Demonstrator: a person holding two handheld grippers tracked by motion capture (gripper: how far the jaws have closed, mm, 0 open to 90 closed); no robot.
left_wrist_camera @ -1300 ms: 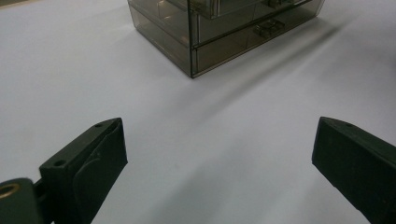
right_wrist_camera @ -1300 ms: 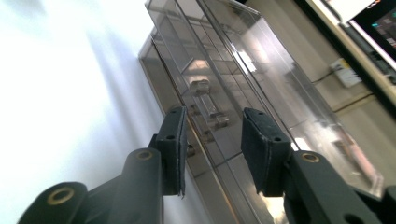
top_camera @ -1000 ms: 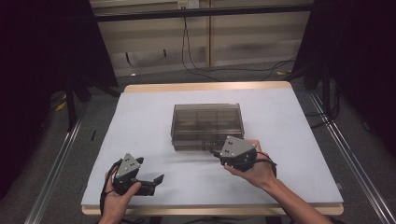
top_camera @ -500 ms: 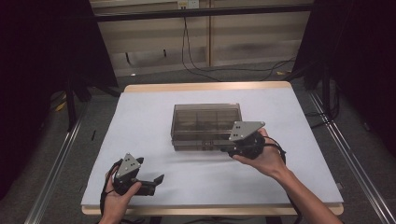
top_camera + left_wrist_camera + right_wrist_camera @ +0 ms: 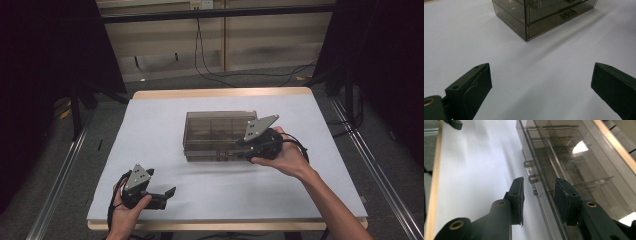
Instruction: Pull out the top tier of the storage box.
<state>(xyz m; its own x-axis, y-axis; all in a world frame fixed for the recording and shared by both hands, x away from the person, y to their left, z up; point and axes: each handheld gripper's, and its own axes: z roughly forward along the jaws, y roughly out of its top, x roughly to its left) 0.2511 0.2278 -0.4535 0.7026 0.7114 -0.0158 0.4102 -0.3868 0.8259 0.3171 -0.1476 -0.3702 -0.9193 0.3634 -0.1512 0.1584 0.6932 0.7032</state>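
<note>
A smoky see-through drawer box (image 5: pixel 215 131) stands mid-table on the white sheet. My right gripper (image 5: pixel 242 146) is rolled on its side against the box's front right. In the right gripper view its jaws (image 5: pixel 537 195) are open a little, just short of a small clear drawer knob (image 5: pixel 533 179) on the box front (image 5: pixel 574 157). My left gripper (image 5: pixel 169 193) rests near the front left of the table, held in a hand. Its jaws (image 5: pixel 541 85) are wide open with nothing between them, and the box's corner (image 5: pixel 526 27) lies ahead.
The white sheet (image 5: pixel 150 130) covers a wooden-edged table (image 5: pixel 220 93). Metal rails (image 5: pixel 65 175) run along both sides of it. Cables (image 5: pixel 210 70) lie on the floor behind. The left gripper's jaw tip (image 5: pixel 454 123) shows far off in the right gripper view.
My right gripper has moved forward and to the right, up to the box's front right, and rolled onto its side. The left gripper has not moved.
</note>
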